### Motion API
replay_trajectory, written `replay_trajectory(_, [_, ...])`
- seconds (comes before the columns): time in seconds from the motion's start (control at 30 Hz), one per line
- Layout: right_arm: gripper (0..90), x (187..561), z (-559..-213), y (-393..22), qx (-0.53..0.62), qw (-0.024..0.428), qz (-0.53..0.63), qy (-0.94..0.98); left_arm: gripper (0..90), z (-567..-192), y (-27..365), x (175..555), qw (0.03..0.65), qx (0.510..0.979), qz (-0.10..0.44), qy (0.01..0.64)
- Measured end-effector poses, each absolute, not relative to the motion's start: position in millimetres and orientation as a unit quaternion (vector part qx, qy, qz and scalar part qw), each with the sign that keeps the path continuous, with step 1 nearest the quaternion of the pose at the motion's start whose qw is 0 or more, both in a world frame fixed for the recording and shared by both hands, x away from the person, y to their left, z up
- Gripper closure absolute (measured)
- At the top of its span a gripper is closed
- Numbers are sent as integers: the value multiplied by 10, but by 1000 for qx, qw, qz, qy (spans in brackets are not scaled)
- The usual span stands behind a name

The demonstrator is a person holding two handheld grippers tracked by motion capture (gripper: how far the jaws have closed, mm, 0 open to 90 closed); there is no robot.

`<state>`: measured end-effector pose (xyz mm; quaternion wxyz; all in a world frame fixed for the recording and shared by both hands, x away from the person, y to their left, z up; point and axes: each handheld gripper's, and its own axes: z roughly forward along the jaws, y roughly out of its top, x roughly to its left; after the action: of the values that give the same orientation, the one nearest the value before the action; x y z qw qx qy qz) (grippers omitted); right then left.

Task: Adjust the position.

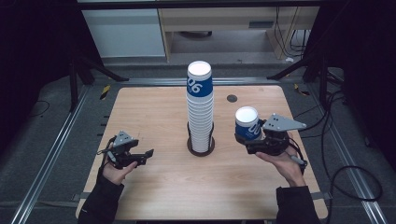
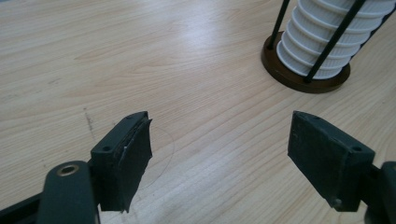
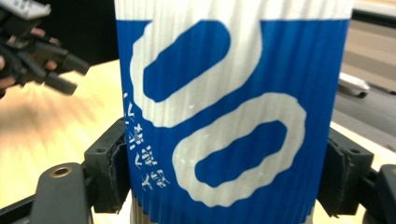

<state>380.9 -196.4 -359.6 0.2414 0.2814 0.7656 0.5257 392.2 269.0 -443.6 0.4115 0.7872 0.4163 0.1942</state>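
Gripping a ribbed blue-and-white paper cup (image 1: 248, 124), the right gripper's (image 1: 254, 140) jaws clamp it upside down; left gripper (image 1: 142, 156) open.

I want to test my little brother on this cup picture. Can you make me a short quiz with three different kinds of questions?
1. True or false: the right tongs are shut on a single cup.
2. What stands in the middle of the table? A) a tall stack of cups B) a bowl C) a book
3. Fill in: the left tongs hold ____.

Key: 1 true. 2 A. 3 nothing; they are open over bare wood.
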Motion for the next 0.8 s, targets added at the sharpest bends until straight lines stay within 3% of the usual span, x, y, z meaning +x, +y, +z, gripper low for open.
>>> replay_trajectory(0.8, [207, 3818, -4031, -1470, 196, 168, 468, 846, 209, -4329, 2385, 3772, 429, 814, 156, 357])
